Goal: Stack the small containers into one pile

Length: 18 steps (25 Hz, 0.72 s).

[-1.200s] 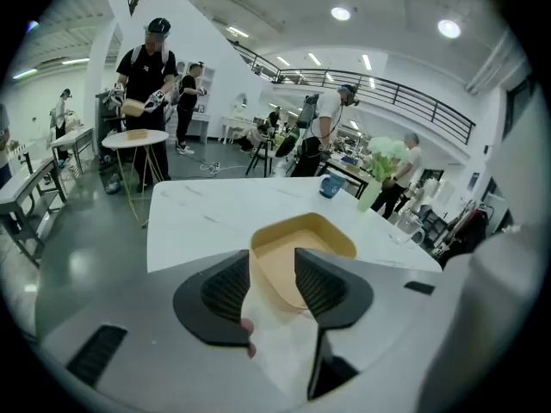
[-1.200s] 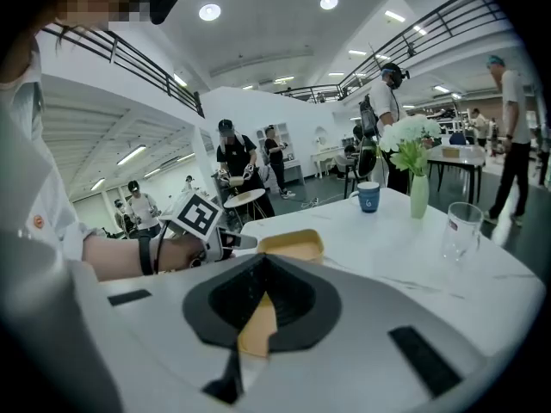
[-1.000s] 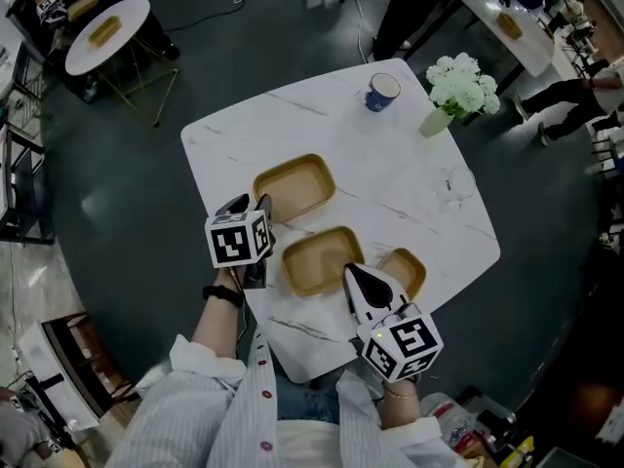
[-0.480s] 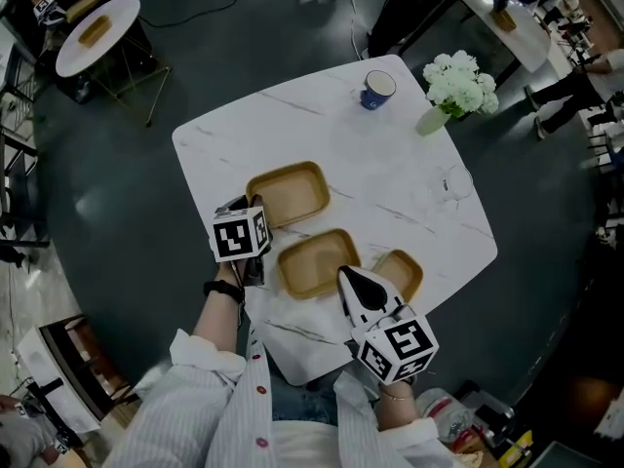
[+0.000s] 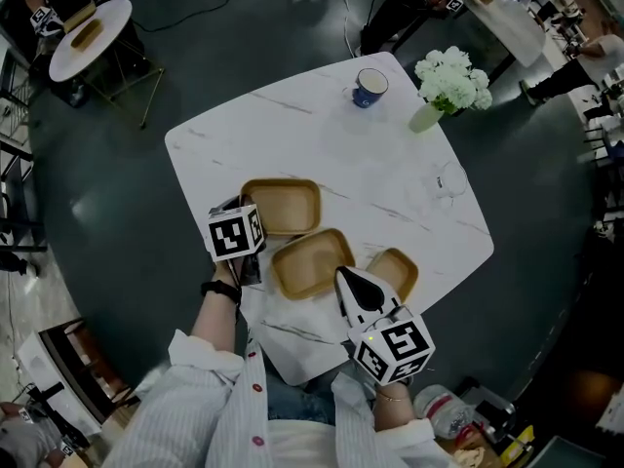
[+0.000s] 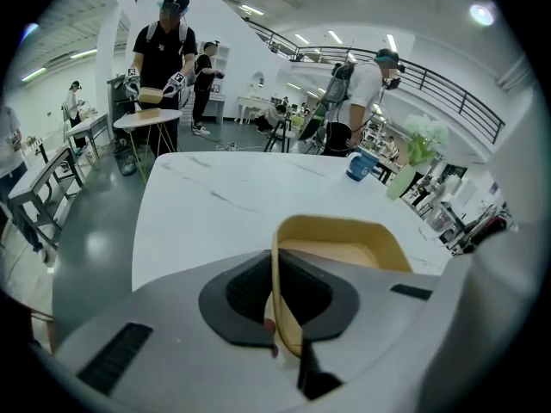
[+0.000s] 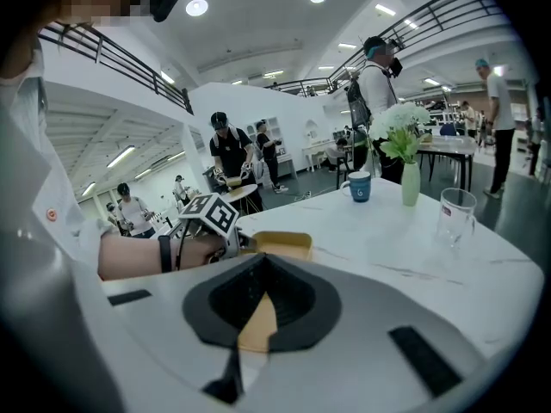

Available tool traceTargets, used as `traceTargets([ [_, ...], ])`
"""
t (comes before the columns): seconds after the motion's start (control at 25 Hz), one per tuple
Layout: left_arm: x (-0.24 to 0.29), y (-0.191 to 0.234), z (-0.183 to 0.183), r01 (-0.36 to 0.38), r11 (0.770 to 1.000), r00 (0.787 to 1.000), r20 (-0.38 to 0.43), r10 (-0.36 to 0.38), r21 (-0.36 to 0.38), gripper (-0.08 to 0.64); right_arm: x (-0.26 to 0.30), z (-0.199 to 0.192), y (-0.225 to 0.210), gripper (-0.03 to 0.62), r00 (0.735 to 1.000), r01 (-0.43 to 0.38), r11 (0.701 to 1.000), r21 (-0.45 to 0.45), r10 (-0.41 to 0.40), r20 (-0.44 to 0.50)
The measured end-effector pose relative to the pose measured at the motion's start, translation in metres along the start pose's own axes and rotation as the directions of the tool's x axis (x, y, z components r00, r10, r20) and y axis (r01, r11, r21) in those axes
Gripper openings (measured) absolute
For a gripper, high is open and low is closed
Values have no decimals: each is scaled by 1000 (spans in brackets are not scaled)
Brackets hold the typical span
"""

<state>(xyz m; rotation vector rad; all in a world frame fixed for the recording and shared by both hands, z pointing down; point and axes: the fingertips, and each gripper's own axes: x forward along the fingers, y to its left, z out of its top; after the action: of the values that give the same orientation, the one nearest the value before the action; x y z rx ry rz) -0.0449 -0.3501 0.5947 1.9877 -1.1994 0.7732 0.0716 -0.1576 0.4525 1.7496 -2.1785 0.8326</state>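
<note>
Left gripper (image 6: 280, 291): jaws had just been closing and were clamped on the left rim of the far tan tray (image 5: 288, 203), a shallow rounded-rectangle container. Its thin wall stood upright between the pads. This tray lay close to the table's left edge, with little marble showing on that side

Right gripper (image 5: 341, 275): jaws pressed together, nothing seen pinched. Tips sat over the right rim of the middle tan tray (image 5: 310, 261), same shape, lying just beside the far one on its near side. Small tan tray (image 5: 395, 266) lay just right of those tips, near the near-right table edge

White marble-patterned table (image 5: 390, 188), a rounded square set corner-on to the person: centre and far-left part bare. Towards the far corner and right edge stood a blue mug (image 5: 369, 88), a pale green vase of white flowers (image 5: 429, 117) and a clear glass (image 5: 448, 178), all well apart from the trays. The right gripper's body stood between the middle and small trays
</note>
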Motion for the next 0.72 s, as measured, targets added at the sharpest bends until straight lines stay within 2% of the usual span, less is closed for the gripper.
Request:
traceTargets([
  [0.4,-25,-10,7,-24,997,999,28,26,-78,26,-12,-1,-10,11,1000,-26,1000,-5,26,3],
  [0.72,-63,-33,7,-52,990,993,95,65,-135,26,-30,-4,-19,11,993,-118,992,-50,117,-16],
])
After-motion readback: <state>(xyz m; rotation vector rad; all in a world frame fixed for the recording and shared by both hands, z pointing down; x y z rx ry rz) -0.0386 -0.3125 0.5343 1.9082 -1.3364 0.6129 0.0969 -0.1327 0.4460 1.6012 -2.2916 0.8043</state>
